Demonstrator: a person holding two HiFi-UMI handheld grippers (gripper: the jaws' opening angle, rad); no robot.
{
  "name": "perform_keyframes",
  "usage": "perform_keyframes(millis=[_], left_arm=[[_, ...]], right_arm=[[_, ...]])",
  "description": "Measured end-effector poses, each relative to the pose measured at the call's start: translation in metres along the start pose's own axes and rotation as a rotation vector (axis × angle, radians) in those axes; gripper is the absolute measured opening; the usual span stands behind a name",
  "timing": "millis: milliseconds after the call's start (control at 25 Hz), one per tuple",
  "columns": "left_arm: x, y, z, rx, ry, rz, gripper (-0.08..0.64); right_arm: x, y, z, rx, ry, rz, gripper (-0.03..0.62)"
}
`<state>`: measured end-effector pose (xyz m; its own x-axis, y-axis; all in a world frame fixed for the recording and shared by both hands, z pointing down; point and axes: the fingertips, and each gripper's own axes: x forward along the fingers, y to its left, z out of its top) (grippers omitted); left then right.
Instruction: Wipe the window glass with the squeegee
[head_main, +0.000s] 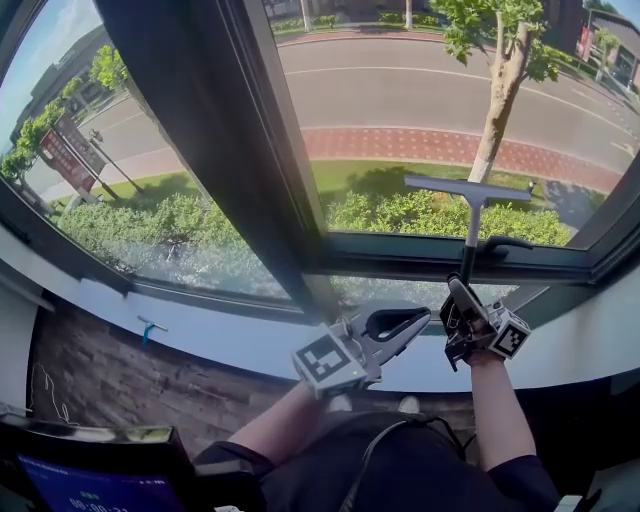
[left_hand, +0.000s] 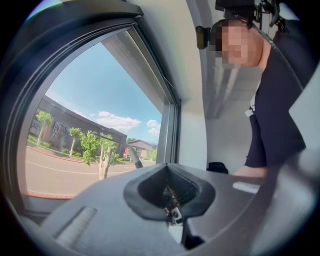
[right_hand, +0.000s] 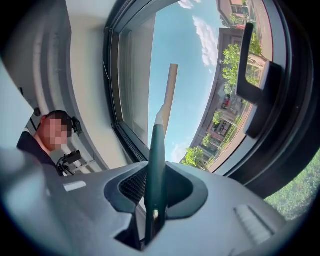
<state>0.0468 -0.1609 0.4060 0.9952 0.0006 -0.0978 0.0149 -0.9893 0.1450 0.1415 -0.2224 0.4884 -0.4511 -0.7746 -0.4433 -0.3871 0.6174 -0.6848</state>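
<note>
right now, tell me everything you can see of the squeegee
The squeegee is T-shaped: a dark green handle that turns pale toward the top, and a straight grey blade bar across it. It stands roughly upright, bar level, in front of the lower part of the right window pane; whether it touches the glass can't be confirmed. The right gripper is shut on the handle's lower end. Nothing else touches it.

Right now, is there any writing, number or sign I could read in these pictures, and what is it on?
Nothing here reads clearly.
Red sign outside by the road: white lettering, too small to read.
Screen at the bottom left: pale digits, cut off by the picture's edge, too blurred to read.
Left cube and right cube: black-and-white square patterns, no words.
</note>
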Motion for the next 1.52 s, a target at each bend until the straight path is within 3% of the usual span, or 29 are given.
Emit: perform_keyframes(millis=[920,1520], left_arm=[[-0.001,0.002,-0.011,-0.019,0.021,0.007,0.004],[-0.007,0.003,-0.011,-0.025,0.028,0.018,0.005]], right_arm=[[-0.04,-0.032,-0.059,0.156,0.062,-0.115,0.086],[-0.052,-0.045,-0.074,0.204,0.064,-0.162,0.086]])
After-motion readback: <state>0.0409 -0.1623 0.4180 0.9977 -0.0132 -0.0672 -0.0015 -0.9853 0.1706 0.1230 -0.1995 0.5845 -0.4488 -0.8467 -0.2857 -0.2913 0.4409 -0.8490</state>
